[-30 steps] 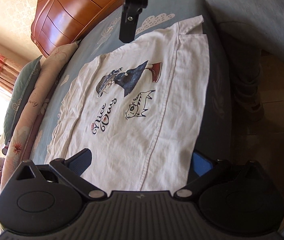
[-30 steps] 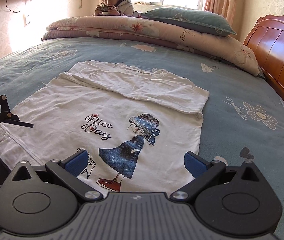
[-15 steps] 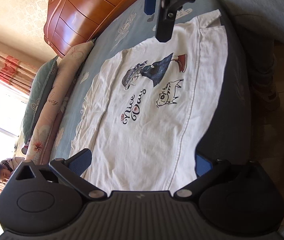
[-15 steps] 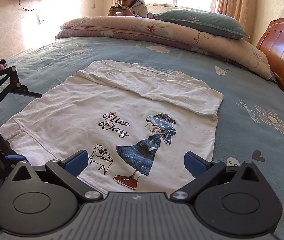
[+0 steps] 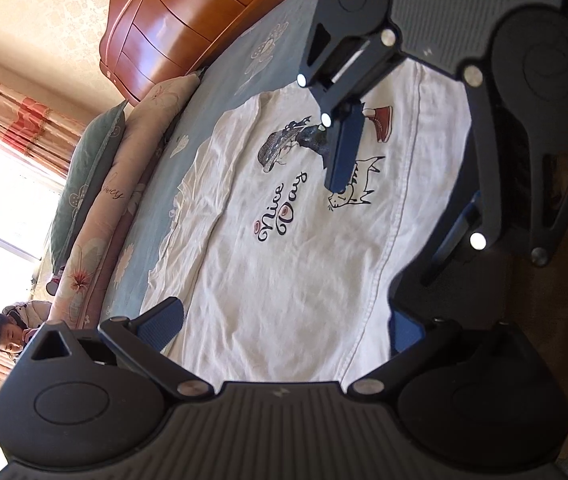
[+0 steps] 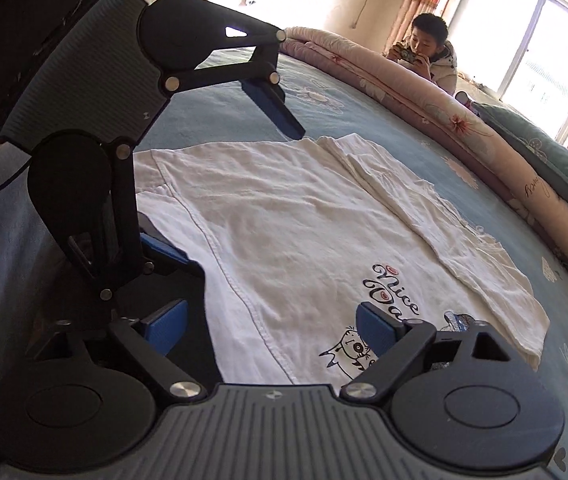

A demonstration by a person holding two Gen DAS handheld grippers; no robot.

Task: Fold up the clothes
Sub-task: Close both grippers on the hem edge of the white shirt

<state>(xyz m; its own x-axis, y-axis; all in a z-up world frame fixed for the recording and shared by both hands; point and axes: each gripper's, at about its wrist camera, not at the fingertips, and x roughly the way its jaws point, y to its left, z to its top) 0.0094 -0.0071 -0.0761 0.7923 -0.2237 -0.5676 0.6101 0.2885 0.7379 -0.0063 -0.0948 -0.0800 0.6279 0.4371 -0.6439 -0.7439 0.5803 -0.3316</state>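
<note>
A white T-shirt [image 5: 304, 248] [image 6: 304, 232] printed with "Nice Day", a girl and a cat lies flat on the blue bed, its far side folded inward. My left gripper [image 5: 284, 324] [image 6: 224, 184] stands open at the hem's left corner, one finger over the cloth and one at the bed's edge. My right gripper [image 6: 272, 326] [image 5: 400, 200] straddles the hem close beside it. Its jaws are closing with the hem edge between them, and the pads are not pressing on the cloth.
A rolled floral quilt [image 6: 424, 96] and a green pillow [image 6: 544, 160] line the far side of the blue sheet [image 6: 212, 120]. A person [image 6: 428, 48] leans there holding a small device. A wooden headboard [image 5: 172, 32] stands at one end.
My right gripper has rolled and swung along the hem to sit close beside the left gripper, its pads a little nearer together. The left gripper has hardly moved. The shirt lies as before.
</note>
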